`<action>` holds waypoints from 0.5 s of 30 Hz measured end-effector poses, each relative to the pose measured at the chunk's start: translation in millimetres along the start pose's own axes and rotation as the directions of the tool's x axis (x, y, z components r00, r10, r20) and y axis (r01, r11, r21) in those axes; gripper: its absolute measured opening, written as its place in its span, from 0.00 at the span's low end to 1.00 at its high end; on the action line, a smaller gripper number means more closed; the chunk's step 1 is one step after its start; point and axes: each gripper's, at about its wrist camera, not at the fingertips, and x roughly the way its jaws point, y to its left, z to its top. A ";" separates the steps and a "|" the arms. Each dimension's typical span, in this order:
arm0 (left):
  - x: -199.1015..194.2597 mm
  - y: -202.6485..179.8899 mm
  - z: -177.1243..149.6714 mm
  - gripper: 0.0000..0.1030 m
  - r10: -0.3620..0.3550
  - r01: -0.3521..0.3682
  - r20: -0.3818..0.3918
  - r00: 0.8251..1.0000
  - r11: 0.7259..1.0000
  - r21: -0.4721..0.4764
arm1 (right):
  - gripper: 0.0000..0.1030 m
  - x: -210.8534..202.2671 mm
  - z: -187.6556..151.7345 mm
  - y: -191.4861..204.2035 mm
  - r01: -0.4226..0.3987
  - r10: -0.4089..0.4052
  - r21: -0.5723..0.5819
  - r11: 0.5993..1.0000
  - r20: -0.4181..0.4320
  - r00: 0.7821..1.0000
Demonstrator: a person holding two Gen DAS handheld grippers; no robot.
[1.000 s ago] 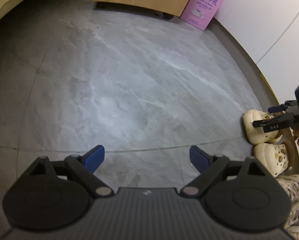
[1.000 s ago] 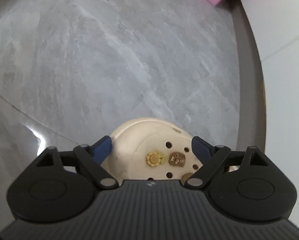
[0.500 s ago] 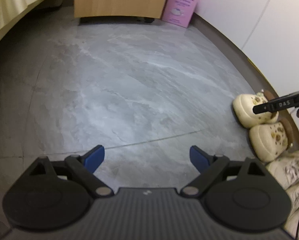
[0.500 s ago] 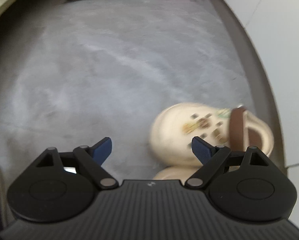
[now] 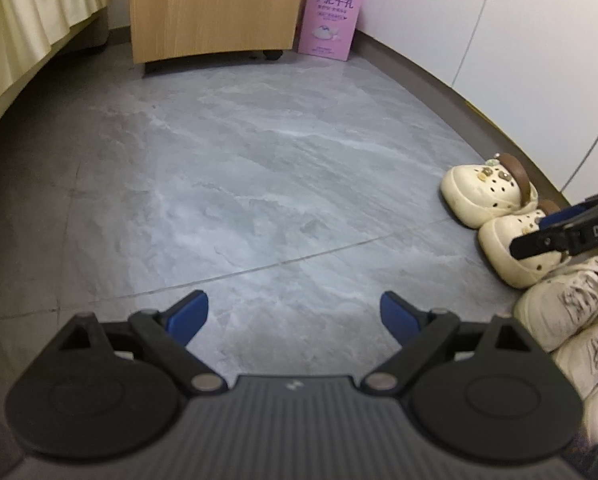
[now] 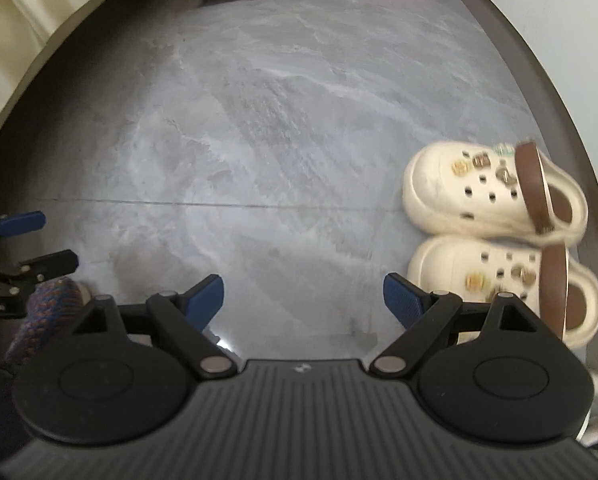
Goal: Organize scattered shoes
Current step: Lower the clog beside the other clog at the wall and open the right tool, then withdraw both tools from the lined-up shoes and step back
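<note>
2 cream clogs (image 6: pixel 495 196) with brown heel straps and small charms sit side by side on the grey marbled floor (image 5: pixel 259 184), touching each other, toes pointing away from the dark baseboard (image 6: pixel 571 120) along the white wall. Left wrist view: 2 white lace-up sneakers (image 5: pixel 567 300) continue the row just beside the nearer clog (image 5: pixel 511 256). Left tool (image 5: pixel 294 312): blue pads spread wide, nothing between them, over bare floor. Right tool (image 6: pixel 303 296): likewise spread wide and holding nothing, its right pad just beside the nearer clog. Wooden cabinet (image 5: pixel 215 8) and pink carton (image 5: pixel 331 20) stand at the far end.
</note>
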 end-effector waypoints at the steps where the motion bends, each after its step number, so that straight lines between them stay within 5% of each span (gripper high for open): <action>1: -1.5 -1.0 -1.3 0.91 0.000 0.000 0.003 1.000 1.000 0.005 | 0.86 -1.8 -2.4 -0.2 0.002 -0.002 0.007 1.000 0.001 1.000; 8: -18.2 -2.6 8.3 0.97 0.000 0.002 0.063 0.998 1.000 -0.031 | 0.86 -26.7 -14.4 0.2 0.001 -0.007 0.104 0.995 0.054 0.998; 15: -9.1 -11.2 5.3 0.99 0.075 -0.069 0.089 0.993 0.995 -0.069 | 0.86 -58.2 -28.4 19.7 -0.056 0.034 0.129 0.990 0.168 0.985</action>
